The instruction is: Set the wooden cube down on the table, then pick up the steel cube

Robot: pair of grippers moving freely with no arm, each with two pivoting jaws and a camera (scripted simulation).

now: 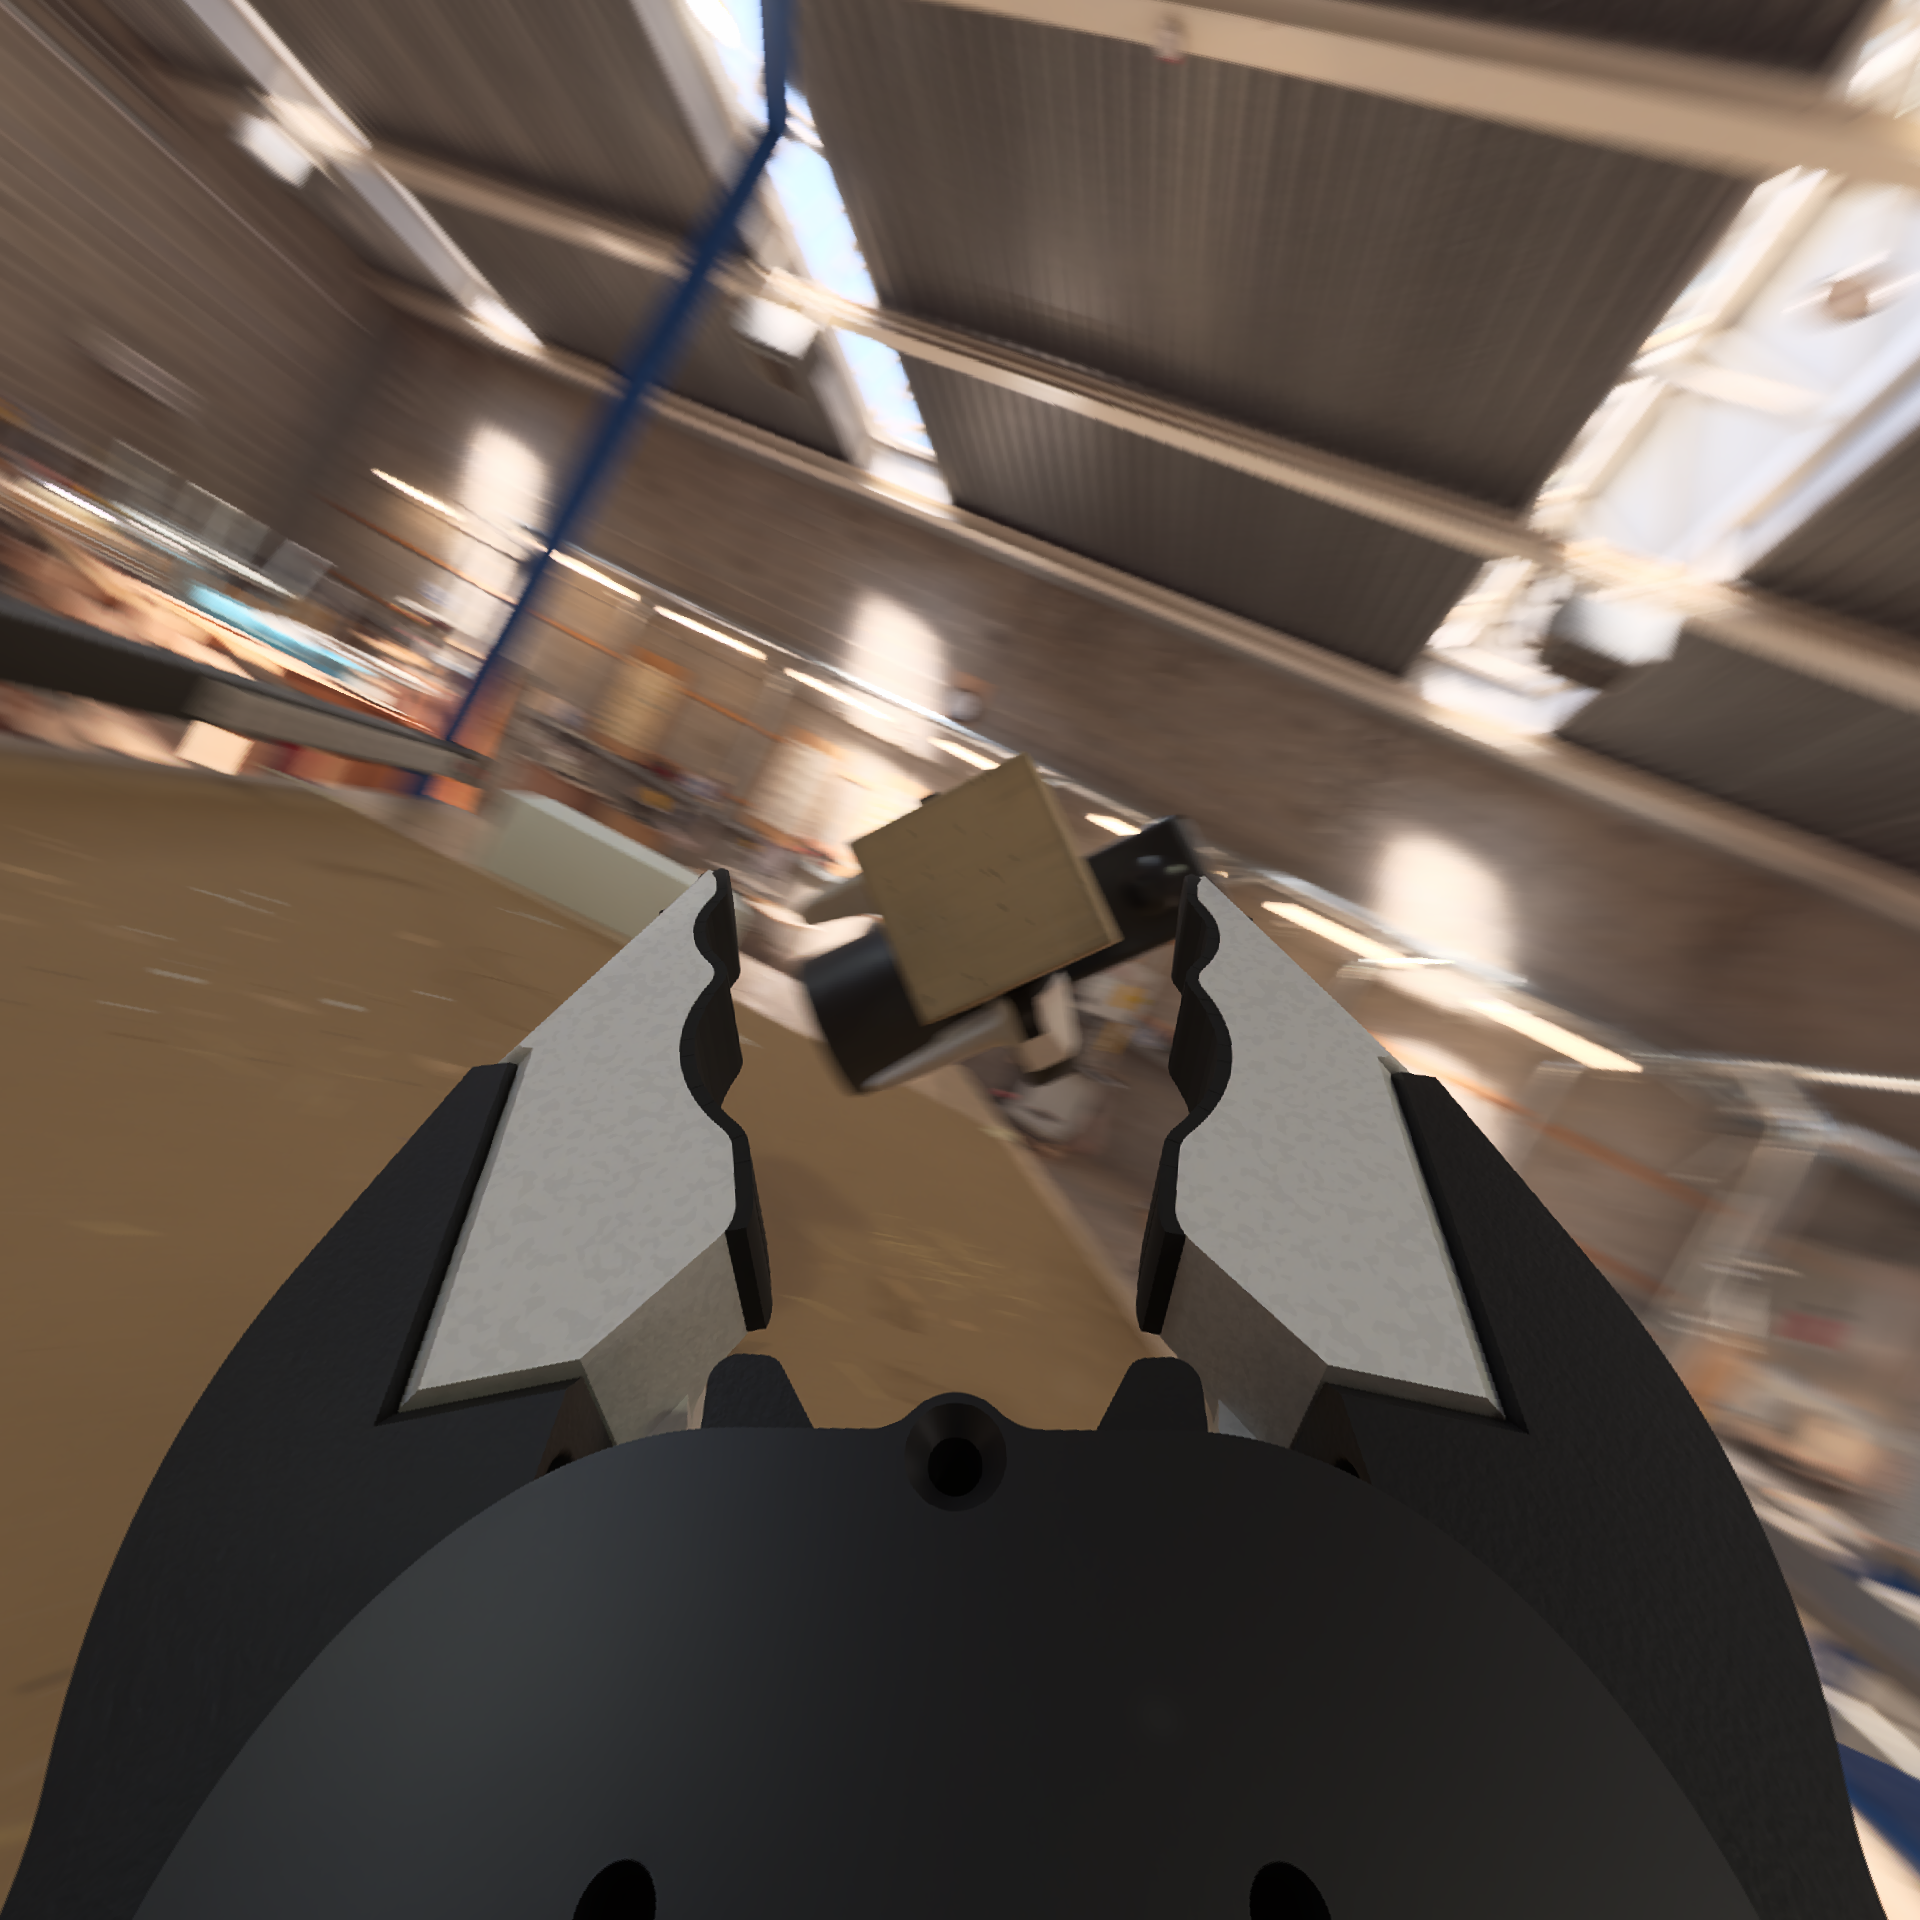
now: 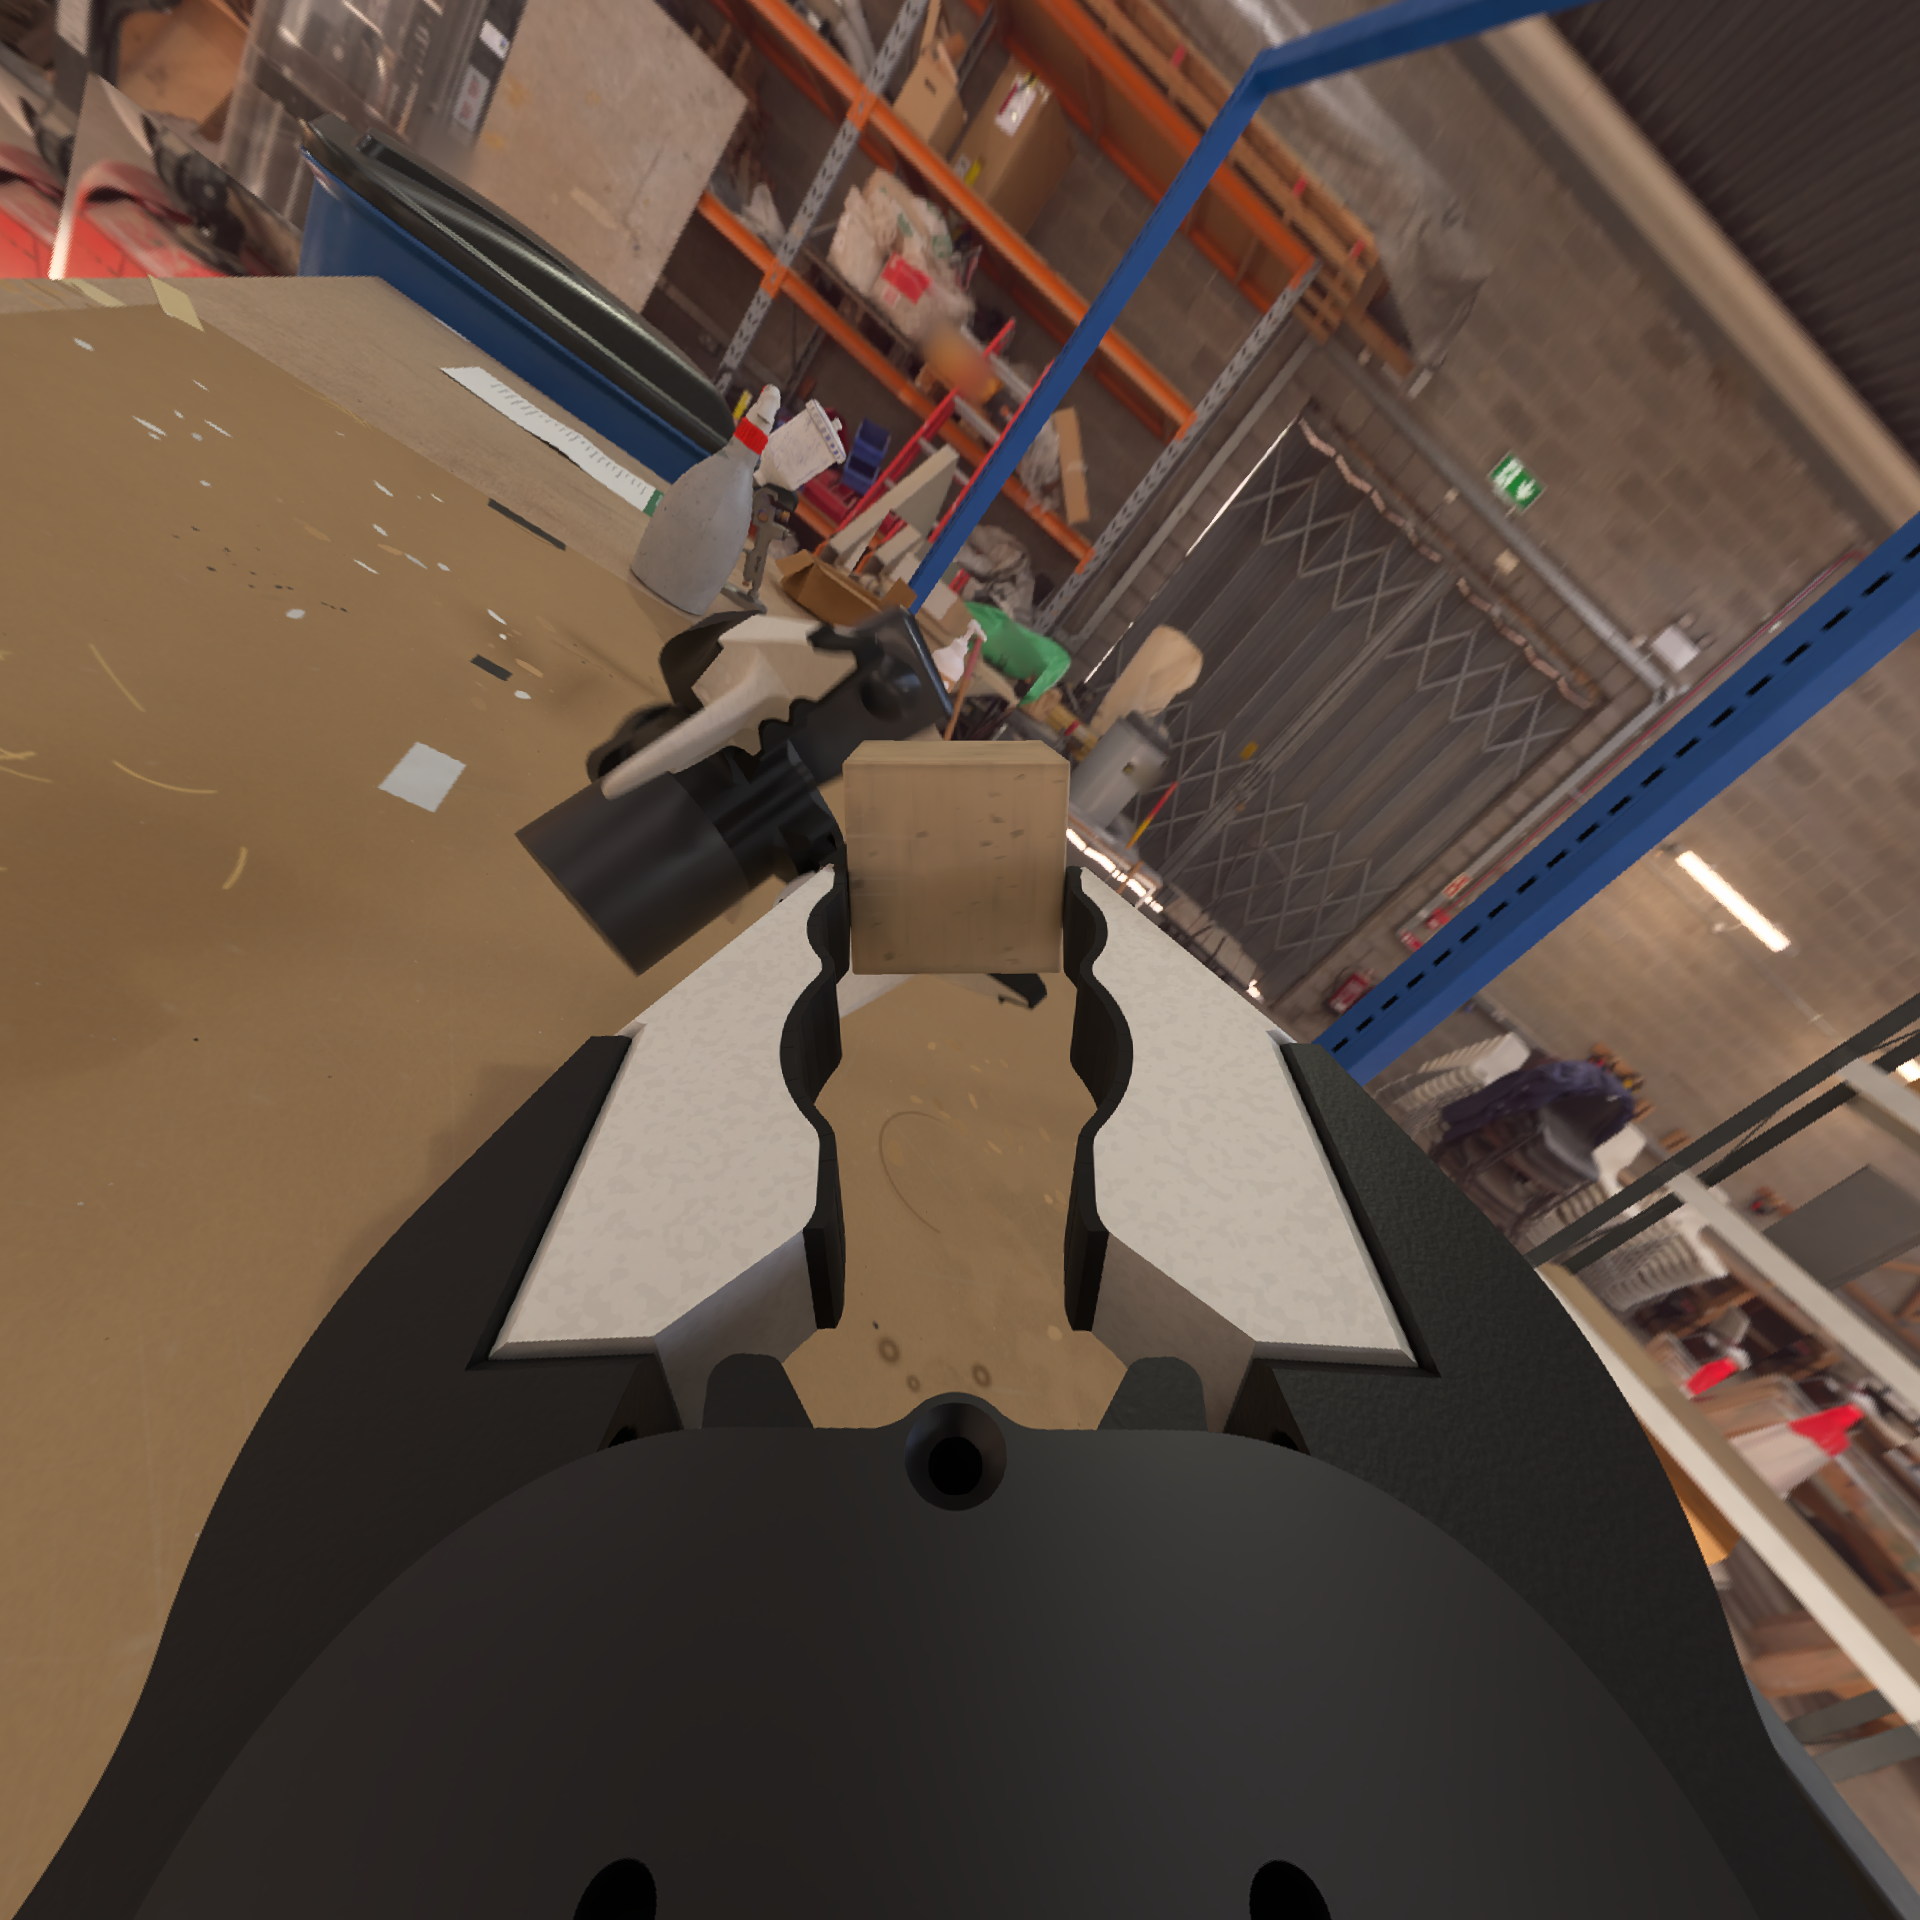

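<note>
The wooden cube [image 2: 956, 857] is a light tan block clamped between my right gripper's [image 2: 954, 883] fingertips and held in the air above the brown table [image 2: 260, 831]. My left gripper [image 1: 956, 894] is open and empty, and it faces the cube [image 1: 987, 894] from a short distance. The right gripper's black body [image 1: 862, 997] shows behind the cube in the left wrist view. The left gripper [image 2: 665, 696] also shows beyond the cube in the right wrist view, with its jaws apart. No steel cube shows in either view.
A grey spray bottle [image 2: 701, 520] stands at the table's far edge, with a blue bin [image 2: 468, 281] behind it. Orange-beamed shelving [image 2: 935, 260] and a blue post [image 2: 1091, 343] lie beyond the table. A small white patch [image 2: 421, 776] lies on the tabletop. The table edge [image 1: 1039, 1174] runs under the cube.
</note>
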